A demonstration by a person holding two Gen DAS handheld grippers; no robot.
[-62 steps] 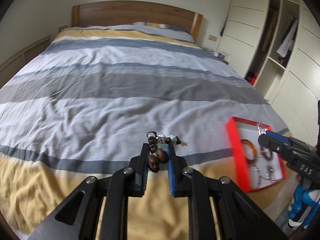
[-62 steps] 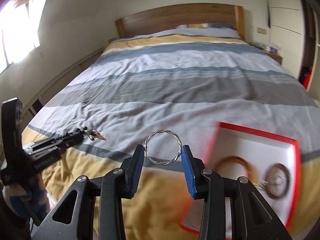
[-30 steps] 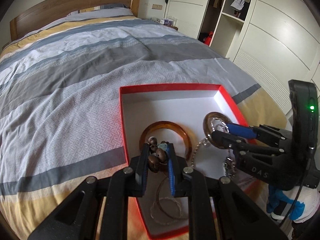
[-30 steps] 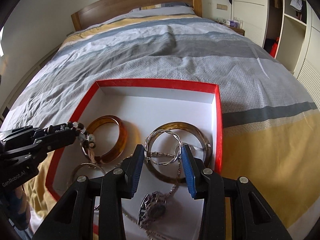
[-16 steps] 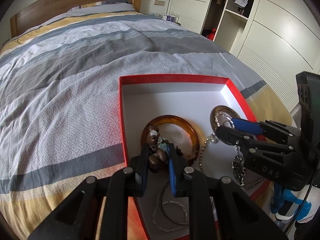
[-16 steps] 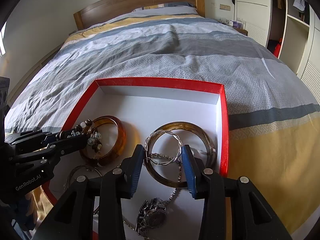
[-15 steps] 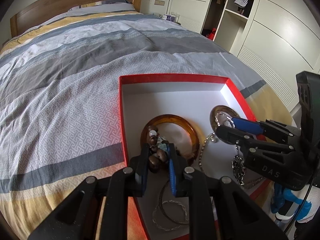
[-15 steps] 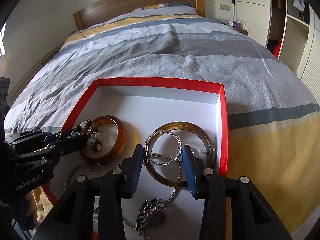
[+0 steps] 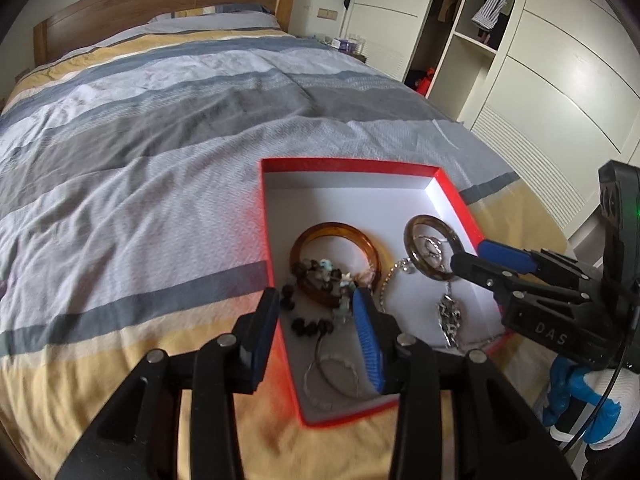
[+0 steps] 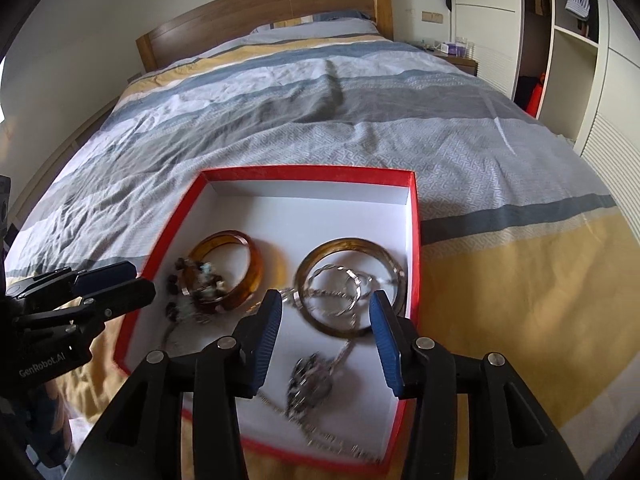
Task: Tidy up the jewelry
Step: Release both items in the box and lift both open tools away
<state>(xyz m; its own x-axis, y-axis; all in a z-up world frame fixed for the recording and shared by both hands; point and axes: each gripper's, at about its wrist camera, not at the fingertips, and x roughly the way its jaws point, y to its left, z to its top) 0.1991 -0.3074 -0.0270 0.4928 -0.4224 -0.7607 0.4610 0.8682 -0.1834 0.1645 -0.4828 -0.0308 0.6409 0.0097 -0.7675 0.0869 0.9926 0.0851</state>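
Drop-off step, I'd say. Left tongs (image 9: 316,312) have just spread apart & let go; nothing pinched between them now. The bead bracelet (image 9: 320,280) lies in the red box (image 9: 348,166) on the bed (image 9: 160,120), draped over the amber bangle (image 9: 336,256). Right tongs (image 10: 326,320) have also been widening, released; the twisted silver bangle (image 10: 340,284) sits inside the brown bangle (image 10: 348,284), next to a chain w/ pendant (image 10: 312,384). Next, prob.: lift both clear w/o snagging beads or chain, then check the bed for leftovers.
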